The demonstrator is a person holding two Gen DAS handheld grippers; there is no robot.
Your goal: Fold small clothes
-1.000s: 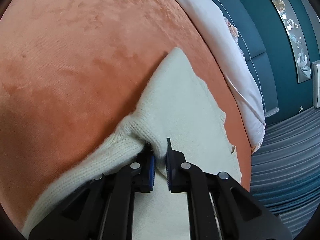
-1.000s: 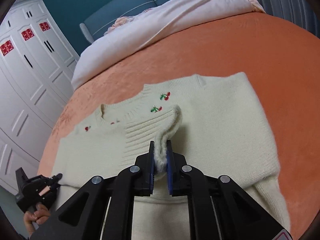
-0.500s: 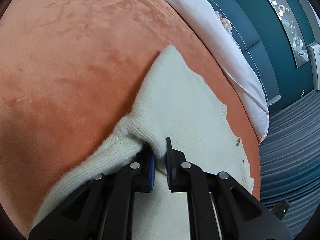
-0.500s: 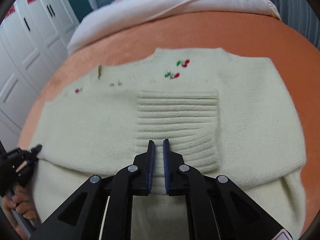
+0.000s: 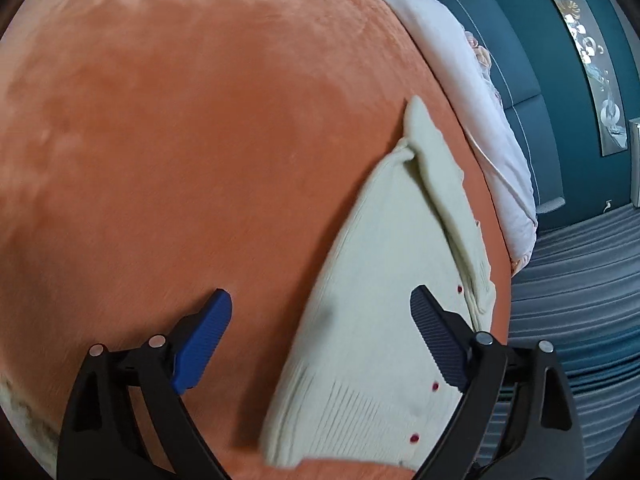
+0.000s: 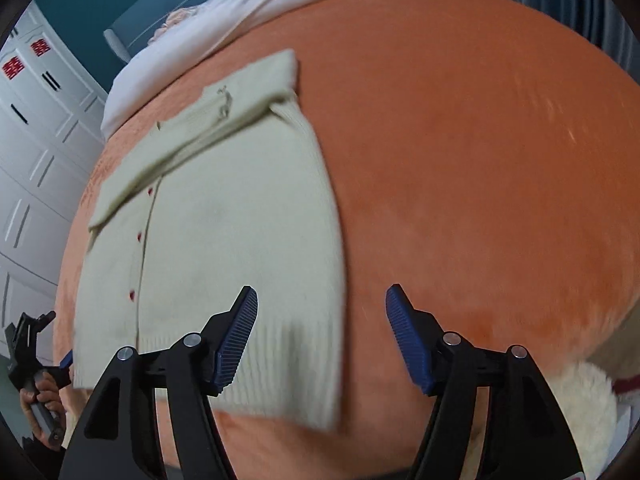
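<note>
A cream knit cardigan (image 6: 224, 240) with small red buttons lies flat on the orange bed cover (image 6: 460, 160), both sleeves folded across its upper part. It also shows in the left wrist view (image 5: 384, 320), along the bed's right edge. My right gripper (image 6: 322, 336) is open and empty, hovering over the cardigan's lower right hem. My left gripper (image 5: 320, 344) is open and empty, above the cardigan's lower left edge. The left gripper also shows at the far left of the right wrist view (image 6: 28, 356), held in a hand.
A pale pink duvet (image 6: 256, 12) lies at the head of the bed against a teal headboard (image 5: 516, 68). White wardrobe doors (image 6: 32, 152) stand to the left. A fluffy white item (image 6: 580, 404) sits at the bed's near right corner. Grey striped floor (image 5: 572, 280) lies beyond the edge.
Both grippers have let go of the sleeves, opened wide and pulled back toward the hem. The sleeves now lie folded across the cardigan.
</note>
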